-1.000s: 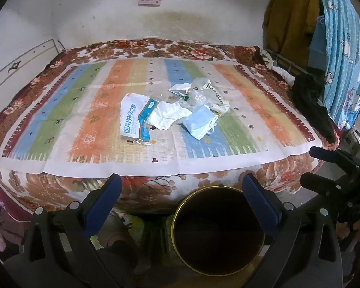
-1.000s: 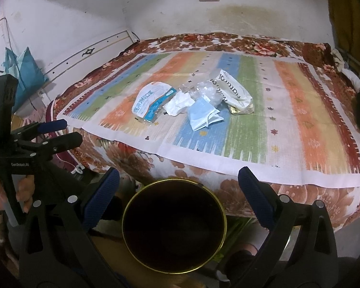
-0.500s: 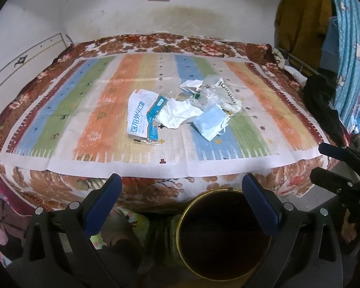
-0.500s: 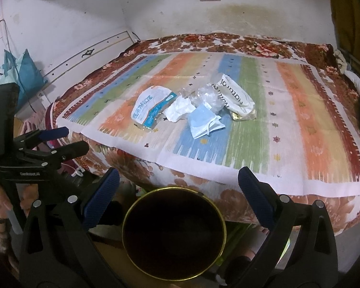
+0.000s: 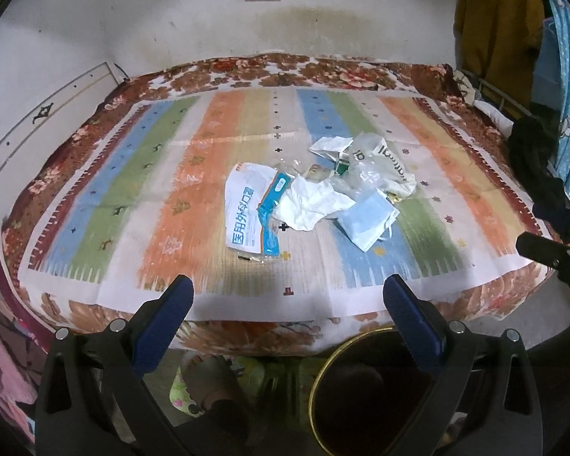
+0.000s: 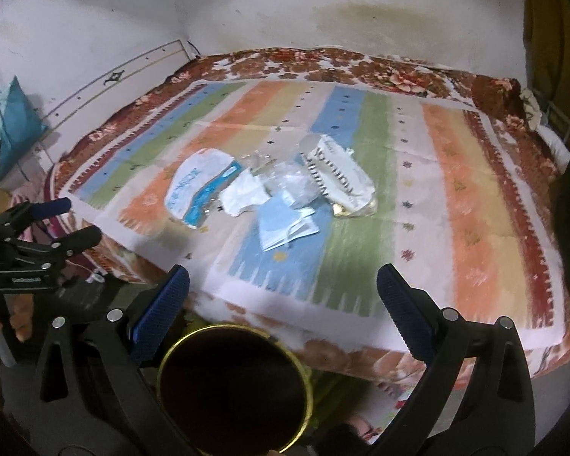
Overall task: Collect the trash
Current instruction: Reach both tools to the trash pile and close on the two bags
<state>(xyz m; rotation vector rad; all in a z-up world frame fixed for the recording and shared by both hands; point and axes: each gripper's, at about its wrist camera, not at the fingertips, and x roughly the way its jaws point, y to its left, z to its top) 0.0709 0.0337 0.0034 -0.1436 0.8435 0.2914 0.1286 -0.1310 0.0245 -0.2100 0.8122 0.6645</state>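
Your left gripper (image 5: 288, 302) and right gripper (image 6: 283, 292) both hang spread wide, holding nothing, over the near edge of the striped mat (image 5: 193, 197). The trash pile (image 5: 315, 199) sits mid-mat at 12 o'clock, with bare mat all round. The bin (image 6: 233, 387) is below, its base cut off. Items under the wrappers are hard to tell.

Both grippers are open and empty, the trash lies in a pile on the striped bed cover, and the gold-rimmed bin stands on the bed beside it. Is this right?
Nearly. The gold-rimmed bin stands on the floor in front of the bed, not on it; the right wrist view shows this. Left gripper and right gripper are open and empty.
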